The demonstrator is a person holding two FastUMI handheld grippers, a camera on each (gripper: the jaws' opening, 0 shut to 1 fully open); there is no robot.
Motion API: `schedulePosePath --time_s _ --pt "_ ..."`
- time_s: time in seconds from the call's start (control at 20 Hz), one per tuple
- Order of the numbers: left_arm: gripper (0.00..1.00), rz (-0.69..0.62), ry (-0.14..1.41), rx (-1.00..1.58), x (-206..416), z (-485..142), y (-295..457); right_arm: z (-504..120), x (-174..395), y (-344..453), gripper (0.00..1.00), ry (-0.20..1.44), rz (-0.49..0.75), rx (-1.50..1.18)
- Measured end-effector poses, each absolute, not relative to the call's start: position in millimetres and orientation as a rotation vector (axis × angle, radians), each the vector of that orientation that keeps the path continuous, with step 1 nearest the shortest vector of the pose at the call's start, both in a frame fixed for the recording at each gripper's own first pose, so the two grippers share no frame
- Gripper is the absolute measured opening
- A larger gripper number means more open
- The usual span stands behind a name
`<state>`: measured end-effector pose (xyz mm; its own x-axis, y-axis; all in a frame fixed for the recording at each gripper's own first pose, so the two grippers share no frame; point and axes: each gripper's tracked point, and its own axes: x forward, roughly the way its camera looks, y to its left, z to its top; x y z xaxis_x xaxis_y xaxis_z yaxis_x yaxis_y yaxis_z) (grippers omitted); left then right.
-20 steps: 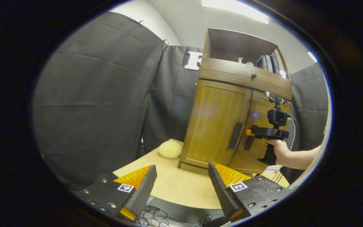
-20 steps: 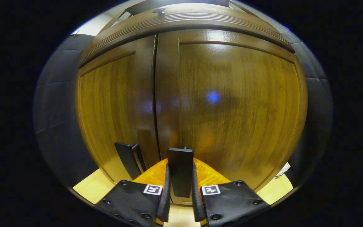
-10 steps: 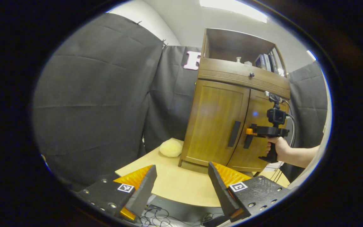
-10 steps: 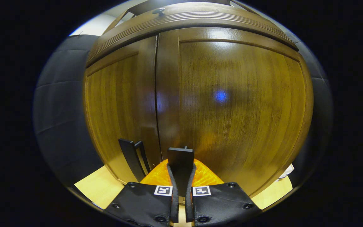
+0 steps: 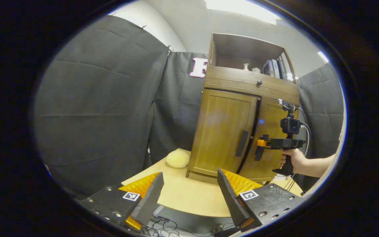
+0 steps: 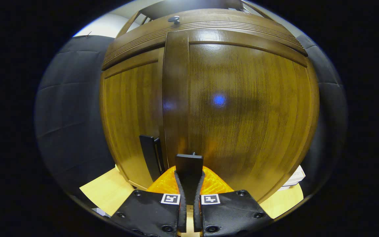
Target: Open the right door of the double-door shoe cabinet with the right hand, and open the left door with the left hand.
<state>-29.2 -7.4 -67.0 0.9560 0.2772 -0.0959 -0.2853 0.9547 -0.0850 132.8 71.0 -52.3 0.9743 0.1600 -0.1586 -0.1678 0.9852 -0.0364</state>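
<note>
The brown wooden shoe cabinet [image 5: 242, 82] stands on the table at the right of the left gripper view. My right gripper [image 6: 189, 197] is shut on the right door's dark vertical handle [image 6: 189, 166]. The right door [image 6: 248, 108] stands slightly ajar, its edge out in front of the left door [image 6: 130, 112]. A dark gap between the doors shows in the left gripper view. A hand [image 5: 293, 159] holds the right gripper [image 5: 260, 148] at that handle. The left door [image 5: 224, 131] is closed, its handle [image 5: 242, 143] free. My left gripper [image 5: 189, 194] hangs open near the table's front edge, far from the cabinet.
A pale yellow plush lump [image 5: 177, 158] lies on the light wooden table [image 5: 183, 197] left of the cabinet. Books [image 5: 273, 67] stand on the cabinet's upper shelf above a drawer knob [image 5: 259, 82]. Cables [image 5: 173, 227] lie below the table's front edge. Black cloth walls surround the booth.
My right gripper closed on the right door's handle and drew the door a little outward, opening a gap between the doors. My left gripper stayed open and hardly moved.
</note>
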Motion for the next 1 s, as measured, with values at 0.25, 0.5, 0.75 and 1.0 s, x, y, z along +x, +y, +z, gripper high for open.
schedulePosePath --time_s 0.25,0.5,0.75,1.0 --pt "0.94 0.26 0.08 -0.06 -27 -64 -12 -55 97 63 0.07 0.168 0.196 -0.047" --pt "0.94 0.219 0.064 -0.074 -16 -67 -16 -59 64 51 0.07 0.174 0.198 -0.041" --pt "0.94 0.174 0.064 -0.056 -9 -65 -26 -64 31 29 0.1 0.183 0.194 -0.035" --pt "0.94 0.138 0.05 -0.028 3 -63 -30 -66 -3 -2 0.1 0.196 0.174 -0.039"
